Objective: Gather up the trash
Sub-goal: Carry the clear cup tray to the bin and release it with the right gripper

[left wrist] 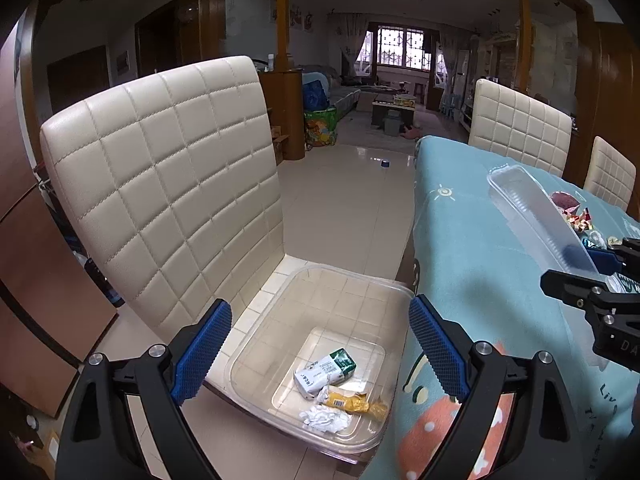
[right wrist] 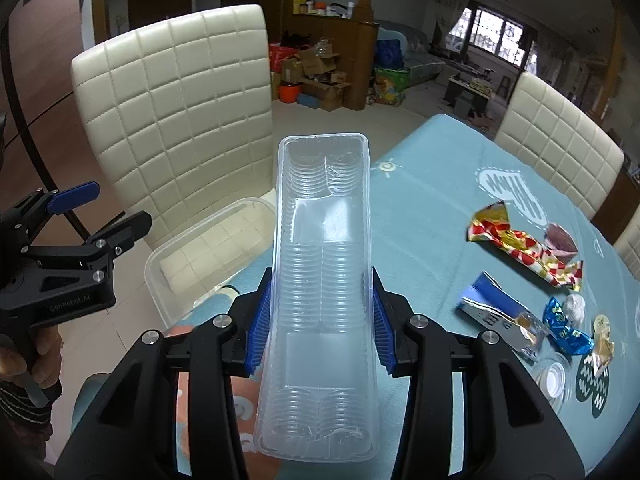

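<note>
My right gripper point(right wrist: 318, 324) is shut on a long clear plastic tray point(right wrist: 324, 264) and holds it above the table edge; the tray also shows in the left wrist view point(left wrist: 536, 220). My left gripper point(left wrist: 320, 344) is open and empty above a clear plastic bin point(left wrist: 276, 320) on a chair seat. The bin holds a green-white carton point(left wrist: 326, 370), a yellow wrapper point(left wrist: 352, 402) and a crumpled tissue point(left wrist: 324, 420). On the table lie a red-gold wrapper point(right wrist: 524, 248), a blue-silver packet point(right wrist: 496, 312) and a blue foil wrapper point(right wrist: 564, 326).
The table has a light blue patterned cloth point(right wrist: 440, 208). Cream quilted chairs stand at the left point(left wrist: 160, 176) and at the far side point(right wrist: 560, 152). A small clear cup point(right wrist: 554, 378) sits near the wrappers. Tiled floor point(left wrist: 340, 200) lies between chair and table.
</note>
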`<state>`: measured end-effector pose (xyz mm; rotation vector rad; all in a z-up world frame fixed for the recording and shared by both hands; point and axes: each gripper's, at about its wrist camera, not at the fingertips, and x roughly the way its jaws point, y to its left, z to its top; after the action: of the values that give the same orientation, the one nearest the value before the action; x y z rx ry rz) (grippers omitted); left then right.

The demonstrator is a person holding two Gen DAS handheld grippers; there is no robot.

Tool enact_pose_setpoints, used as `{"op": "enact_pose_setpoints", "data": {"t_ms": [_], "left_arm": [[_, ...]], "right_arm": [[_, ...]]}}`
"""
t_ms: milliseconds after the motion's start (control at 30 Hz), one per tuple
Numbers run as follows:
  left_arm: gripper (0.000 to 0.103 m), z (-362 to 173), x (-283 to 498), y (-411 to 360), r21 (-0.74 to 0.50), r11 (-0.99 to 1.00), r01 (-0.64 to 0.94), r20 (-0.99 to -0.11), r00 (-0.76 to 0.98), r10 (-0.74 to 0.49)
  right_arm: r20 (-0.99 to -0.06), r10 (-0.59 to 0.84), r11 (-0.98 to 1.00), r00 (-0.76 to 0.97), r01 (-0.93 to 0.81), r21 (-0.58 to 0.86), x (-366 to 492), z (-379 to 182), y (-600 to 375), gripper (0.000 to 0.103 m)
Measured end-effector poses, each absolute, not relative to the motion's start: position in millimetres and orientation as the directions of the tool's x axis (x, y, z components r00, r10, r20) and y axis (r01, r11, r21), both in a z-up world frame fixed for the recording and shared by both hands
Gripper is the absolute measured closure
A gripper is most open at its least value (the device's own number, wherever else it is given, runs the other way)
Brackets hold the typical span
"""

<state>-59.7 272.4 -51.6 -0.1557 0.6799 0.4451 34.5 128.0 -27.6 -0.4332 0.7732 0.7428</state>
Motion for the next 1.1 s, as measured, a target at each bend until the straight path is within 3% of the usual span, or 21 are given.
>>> {"op": "enact_pose_setpoints", "data": {"t_ms": [467,533,600,1100], "left_arm": [[0.015,-56.9,-84.6,300.6,-0.035,0.862,-0.506,-0.646,0.670,0.366],[0.015,-56.7,-86.5,302.4,-0.039,0.859,-0.510,-0.644,0.670,0.369],[0.015,-56.9,-87.9,302.7,-0.043,0.858,-0.512,-0.643,0.672,0.368],[0.015,-44.6,-69.9,274.3,-0.047,0.901,-0.431,-0.644,0.703,0.302]], "right_arm": [[-0.729,0.498,0.590,0.470,-0.799,-0.112,16.3,-21.2,176.0,0.050],[-0.715,0.509,0.591,0.478,-0.799,-0.113,17.0,-16.9,178.7,0.041],[-0.696,0.517,0.609,0.498,-0.786,-0.111,19.3,-12.1,176.9,0.003],[-0.691,0.467,0.717,0.551,-0.694,-0.068,35.6,-3.4,108.1,0.003]]}}
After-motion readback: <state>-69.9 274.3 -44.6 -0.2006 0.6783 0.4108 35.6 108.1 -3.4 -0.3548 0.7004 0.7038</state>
